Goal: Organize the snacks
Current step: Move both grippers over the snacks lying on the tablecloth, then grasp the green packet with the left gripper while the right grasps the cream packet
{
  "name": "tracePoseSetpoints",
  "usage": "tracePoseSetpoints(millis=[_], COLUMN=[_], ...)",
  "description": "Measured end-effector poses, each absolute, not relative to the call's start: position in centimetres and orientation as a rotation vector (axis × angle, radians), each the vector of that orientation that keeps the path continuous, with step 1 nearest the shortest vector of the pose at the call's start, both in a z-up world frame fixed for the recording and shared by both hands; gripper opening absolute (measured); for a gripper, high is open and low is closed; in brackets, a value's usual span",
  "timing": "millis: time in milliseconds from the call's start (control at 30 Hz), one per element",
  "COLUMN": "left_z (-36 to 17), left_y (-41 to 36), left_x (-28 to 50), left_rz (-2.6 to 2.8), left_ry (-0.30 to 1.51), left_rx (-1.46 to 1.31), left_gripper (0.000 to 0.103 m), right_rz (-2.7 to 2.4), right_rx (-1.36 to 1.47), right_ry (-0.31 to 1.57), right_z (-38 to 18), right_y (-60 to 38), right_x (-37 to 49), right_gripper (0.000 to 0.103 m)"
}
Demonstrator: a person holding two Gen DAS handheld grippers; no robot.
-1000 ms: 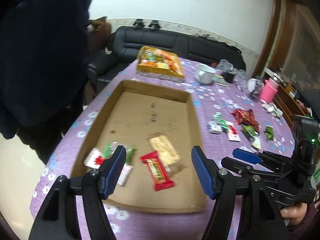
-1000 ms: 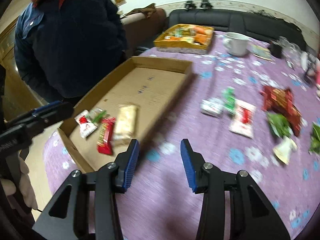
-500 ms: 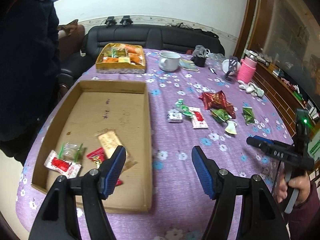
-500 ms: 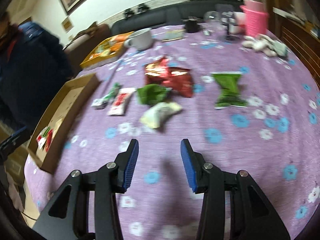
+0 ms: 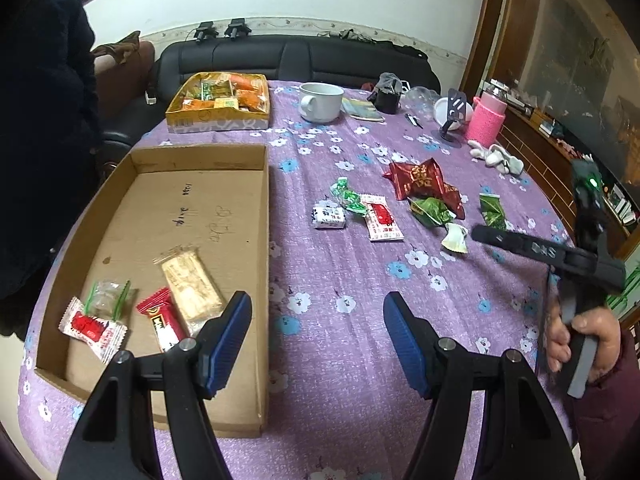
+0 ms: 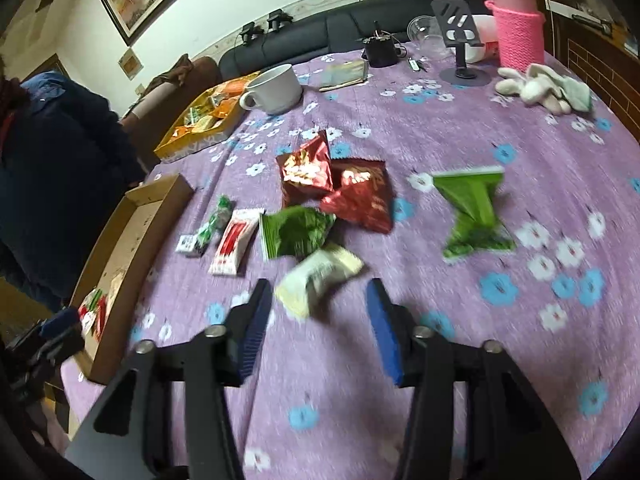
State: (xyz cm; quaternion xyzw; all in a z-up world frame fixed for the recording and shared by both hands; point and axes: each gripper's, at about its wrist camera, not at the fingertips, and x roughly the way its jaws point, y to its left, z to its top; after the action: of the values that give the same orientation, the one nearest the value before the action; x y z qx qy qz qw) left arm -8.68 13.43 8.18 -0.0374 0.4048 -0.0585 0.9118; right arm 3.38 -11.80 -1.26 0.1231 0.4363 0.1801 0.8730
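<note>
A shallow cardboard tray [image 5: 265,216] lies on the purple flowered table at left and holds several wrapped snacks, among them a beige bar [image 5: 191,282] and a red bar [image 5: 162,318]. Loose snacks lie in the middle of the table: red packets [image 6: 340,184], green packets [image 6: 296,232] [image 6: 474,212], a red-white packet [image 6: 234,246], and a pale packet [image 6: 320,274]. My right gripper [image 6: 318,334] is open, just short of the pale packet. My left gripper [image 5: 318,342] is open and empty above the tray's right wall.
A yellow box of snacks [image 5: 220,100], a white mug [image 5: 320,100], a pink cup [image 5: 486,120], a phone stand [image 6: 460,44] and white gloves [image 6: 544,88] stand at the far side. A person in dark blue [image 5: 40,120] stands at the left.
My right gripper has swung from the tray to the loose snacks and closed in on the pale packet. My left gripper has pulled back from the tray and shifted right. Both stay open.
</note>
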Motion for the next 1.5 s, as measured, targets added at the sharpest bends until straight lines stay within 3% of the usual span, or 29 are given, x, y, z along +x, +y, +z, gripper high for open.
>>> tracePoseSetpoints(millis=[367,467,533,567,1233,1267,1300,1500], left_z=[7.7,7.4,7.0,6.9,3.0,2.6,2.4,3.4], left_y=[10.9,10.0,9.3,9.0,-0.7,-1.2,-1.5,-1.0], left_x=[-5.8,-4.5,-3.7,-3.3,7.7,7.8,7.8,6.5], left_rz=[-0.163,-0.192,-0.211,-0.226,-0.372,-0.382,-0.386,-0.390], left_ry=[0.847,0.854,0.868,0.873,0.950,0.955,0.958,0.927], left_rx=[-0.031,-0.027,-0.029,-0.030,0.150,0.169,0.176,0.159], left_gripper=[0.068,0.068,0.068,0.068,0.068,0.067,0.055,0.042], right_rz=[0.293,0.294,0.290,0.297,0.273,0.273,0.272,0.274], right_rx=[0.146,0.129,0.129,0.144,0.385,0.381,0.374,0.351], right_ry=[0.928,0.910,0.905,0.906,0.860,0.860,0.859,0.864], right_z=[-3.0,-3.0,-3.1,-3.2,-2.4,-2.4,-2.3,-2.6], right_y=[-8.4,-8.4,-8.7,-9.0,-15.4,-15.3,-15.2,-15.0], right_x=[5.4,5.3,5.3,5.3,5.8,5.8,5.8,6.0], right_gripper=[0.055,0.047,0.026,0.024,0.024,0.024,0.024,0.024])
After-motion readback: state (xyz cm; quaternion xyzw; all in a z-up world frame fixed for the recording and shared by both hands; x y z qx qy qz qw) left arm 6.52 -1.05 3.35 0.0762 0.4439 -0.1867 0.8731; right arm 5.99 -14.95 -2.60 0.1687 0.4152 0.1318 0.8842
